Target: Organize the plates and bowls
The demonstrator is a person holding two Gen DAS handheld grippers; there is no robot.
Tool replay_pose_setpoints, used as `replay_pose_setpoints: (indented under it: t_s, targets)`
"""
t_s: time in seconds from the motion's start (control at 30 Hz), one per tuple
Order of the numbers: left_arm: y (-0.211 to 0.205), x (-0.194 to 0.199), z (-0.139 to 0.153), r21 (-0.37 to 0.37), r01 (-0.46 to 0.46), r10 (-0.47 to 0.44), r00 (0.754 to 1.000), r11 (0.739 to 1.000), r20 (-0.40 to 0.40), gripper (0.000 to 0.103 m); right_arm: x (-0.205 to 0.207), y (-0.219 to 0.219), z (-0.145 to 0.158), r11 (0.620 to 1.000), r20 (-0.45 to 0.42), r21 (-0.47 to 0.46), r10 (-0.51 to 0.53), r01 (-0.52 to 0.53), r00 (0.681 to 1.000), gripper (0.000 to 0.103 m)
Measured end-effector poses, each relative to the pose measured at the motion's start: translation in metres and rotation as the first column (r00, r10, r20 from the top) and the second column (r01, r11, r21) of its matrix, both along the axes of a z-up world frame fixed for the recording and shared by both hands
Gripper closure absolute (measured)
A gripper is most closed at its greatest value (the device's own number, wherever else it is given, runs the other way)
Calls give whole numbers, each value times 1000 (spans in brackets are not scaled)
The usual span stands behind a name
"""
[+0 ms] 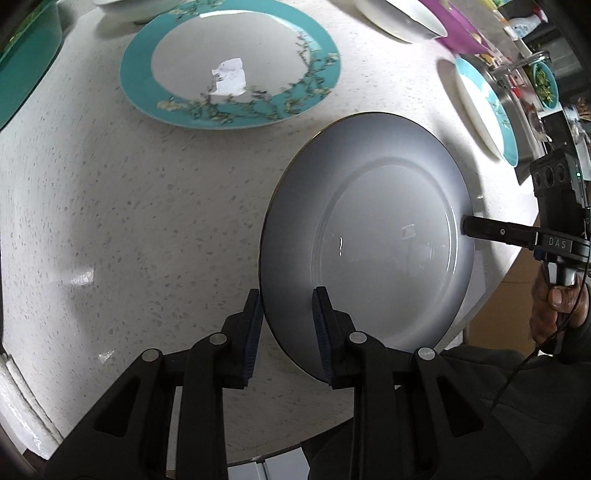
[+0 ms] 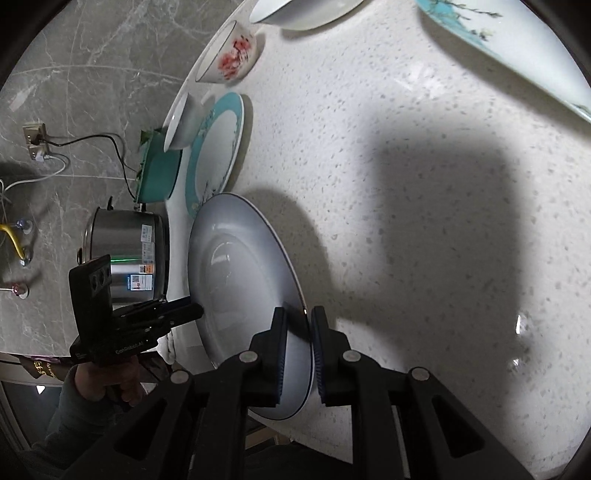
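A grey plate (image 1: 369, 236) with a dark rim is held over the speckled table, near its front edge; it also shows in the right wrist view (image 2: 236, 280). My left gripper (image 1: 288, 295) has one finger on each side of the plate's near rim and is shut on it. My right gripper (image 2: 297, 314) is shut on the opposite rim; its finger shows in the left wrist view (image 1: 480, 230). A large teal-rimmed flowered plate (image 1: 229, 62) lies flat beyond the grey plate.
A second teal flowered plate (image 1: 487, 110) and white bowls (image 1: 399, 18) lie at the far right. A teal box (image 2: 159, 170), a small white bowl (image 2: 181, 125), a red-flowered bowl (image 2: 229, 51) and a steel pot (image 2: 125, 254) sit along the table's left edge.
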State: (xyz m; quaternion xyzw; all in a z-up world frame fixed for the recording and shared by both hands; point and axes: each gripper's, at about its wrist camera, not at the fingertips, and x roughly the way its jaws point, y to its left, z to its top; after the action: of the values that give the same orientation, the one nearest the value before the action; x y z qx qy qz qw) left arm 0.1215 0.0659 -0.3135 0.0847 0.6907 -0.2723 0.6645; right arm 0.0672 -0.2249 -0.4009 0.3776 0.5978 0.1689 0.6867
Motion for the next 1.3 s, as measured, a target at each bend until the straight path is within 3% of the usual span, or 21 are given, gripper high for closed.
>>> replay_pose_setpoints:
  t_s: [0.63,0.77,0.83,0.87,0.97,1.07,1.1,1.17,1.3]
  targets:
    - [20,17,-15,-18,-52,53,998,998,39,77,14,9,-6,998,12,-51,35,-34,999,84]
    - [27,17,-8,-38,-82,84,994,996,75,76,14,10,-2,997,21,-68,42,-40,999,78]
    - [31,15,3,-57,-106,112,988,993,109,76,14,9,1,997,29,-62,37,-35,999,64]
    - [35,14,11,-78,-130,139,982,989,131,71,14,7,4,998,42,-61,29,-27,999,61]
    - [50,8,34,-138,-202,228,950,970,213,28,13,-1,16,998,91,-57,9,-4,996,47]
    - [72,1,52,-236,-296,357,890,925,283,19,10,-19,25,997,124,-42,-56,62,991,33]
    - [79,2,54,-263,-339,409,867,903,285,13,9,-26,26,995,124,-25,-92,95,988,28]
    - [94,3,54,-325,-424,513,812,846,277,11,9,-39,28,988,106,-10,-151,153,983,22]
    - [101,23,50,-307,-438,518,812,845,268,11,24,-37,40,986,125,-31,-162,167,979,22]
